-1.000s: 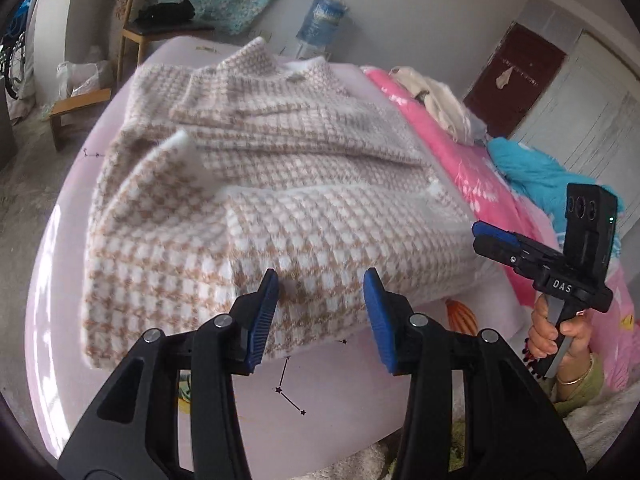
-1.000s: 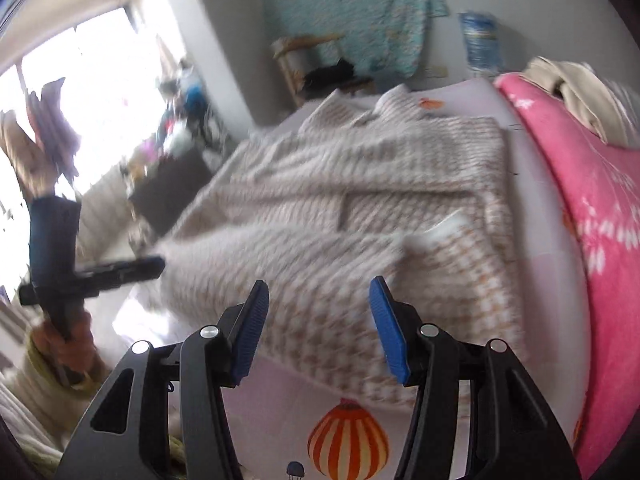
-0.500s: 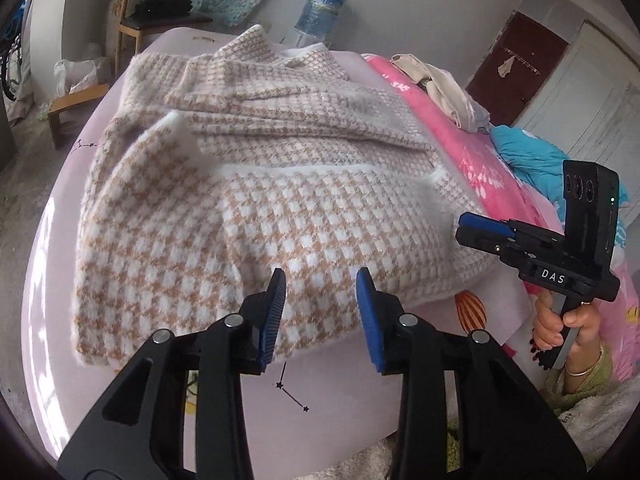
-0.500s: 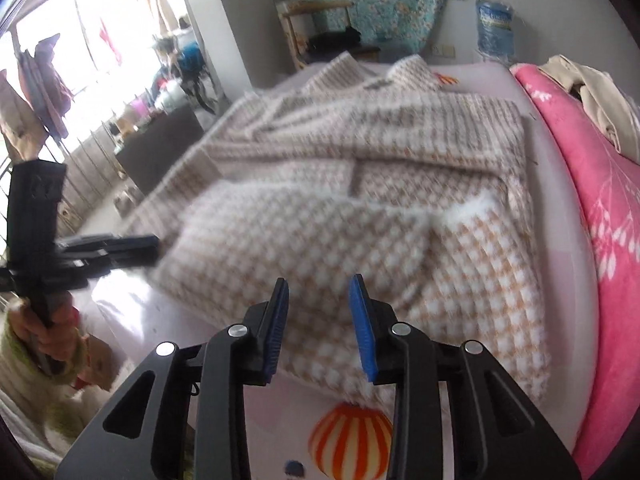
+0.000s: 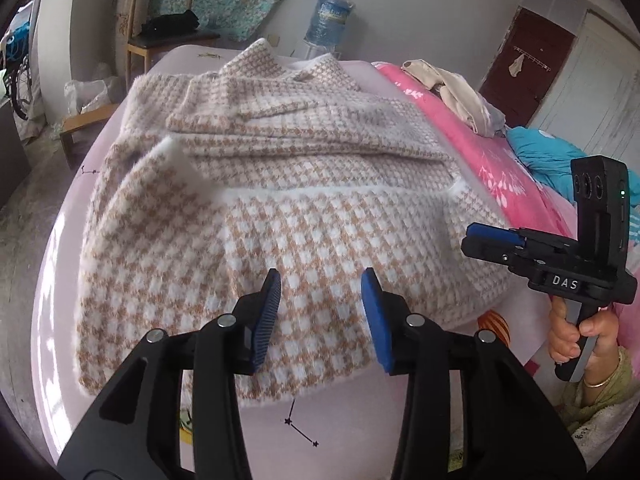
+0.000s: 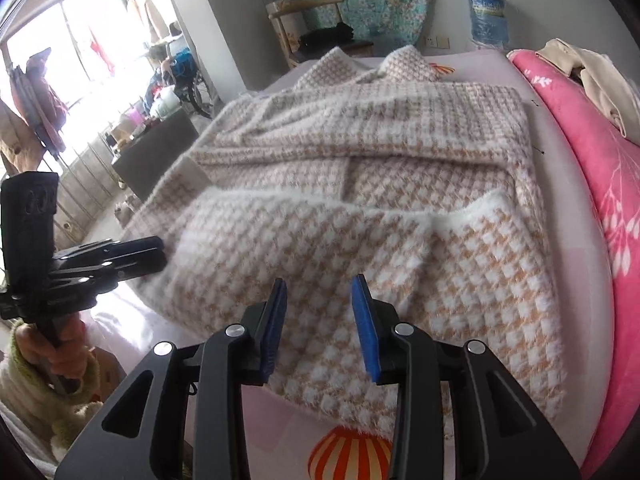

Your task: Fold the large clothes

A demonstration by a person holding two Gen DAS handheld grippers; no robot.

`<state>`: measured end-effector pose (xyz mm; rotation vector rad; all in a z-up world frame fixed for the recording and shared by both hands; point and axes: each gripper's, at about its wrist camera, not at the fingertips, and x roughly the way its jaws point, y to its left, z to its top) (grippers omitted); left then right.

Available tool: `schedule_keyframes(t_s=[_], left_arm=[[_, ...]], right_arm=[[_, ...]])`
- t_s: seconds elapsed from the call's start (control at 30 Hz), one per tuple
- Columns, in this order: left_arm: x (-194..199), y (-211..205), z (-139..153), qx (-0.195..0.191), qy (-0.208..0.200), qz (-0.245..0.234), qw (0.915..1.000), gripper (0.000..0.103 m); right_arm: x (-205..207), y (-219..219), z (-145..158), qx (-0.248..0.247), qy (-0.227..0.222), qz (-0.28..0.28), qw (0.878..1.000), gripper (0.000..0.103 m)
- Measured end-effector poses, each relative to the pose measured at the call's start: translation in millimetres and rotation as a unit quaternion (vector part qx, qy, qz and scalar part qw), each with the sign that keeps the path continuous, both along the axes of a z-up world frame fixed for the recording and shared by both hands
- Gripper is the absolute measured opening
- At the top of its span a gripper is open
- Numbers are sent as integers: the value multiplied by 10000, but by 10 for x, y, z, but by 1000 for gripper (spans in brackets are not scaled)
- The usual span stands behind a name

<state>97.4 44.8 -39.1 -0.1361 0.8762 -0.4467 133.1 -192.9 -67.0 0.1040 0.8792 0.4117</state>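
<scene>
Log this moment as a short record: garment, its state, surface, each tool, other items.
garment: houndstooth coat
state: lying flat, bottom part folded up over the body
surface: pale pink bed sheet
left tool: open, above the near fold, nothing gripped
right tool: open, over the coat, nothing gripped
other items: pink quilt, wooden chair, water bottle

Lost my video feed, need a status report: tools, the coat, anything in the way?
Left tool and right tool open, empty, above the near hem. Houndstooth coat on the bed, bottom folded up. Nothing in the way.

Left gripper [image 5: 320,288], right gripper [image 6: 319,292]: both parted, empty.
</scene>
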Motion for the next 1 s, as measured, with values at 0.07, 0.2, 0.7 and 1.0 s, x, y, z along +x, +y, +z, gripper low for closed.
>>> schedule_keyframes(t_s=[0.07, 0.2, 0.7, 1.0], left_arm=[[118, 13, -99, 137, 164, 277, 9994, 40], [184, 89, -242, -37, 293, 445, 9986, 39], [228, 127, -234, 416, 53, 542, 9976, 36], [77, 431, -203, 123, 22, 655, 9978, 36]], right_arm=[[84, 47, -23, -134, -37, -11, 9999, 34], [287, 118, -287, -338, 235, -14, 9992, 35], [255, 686, -218, -172, -99, 1233, 9922, 34], [332, 837, -115, 316, 82, 1854, 9821, 26]])
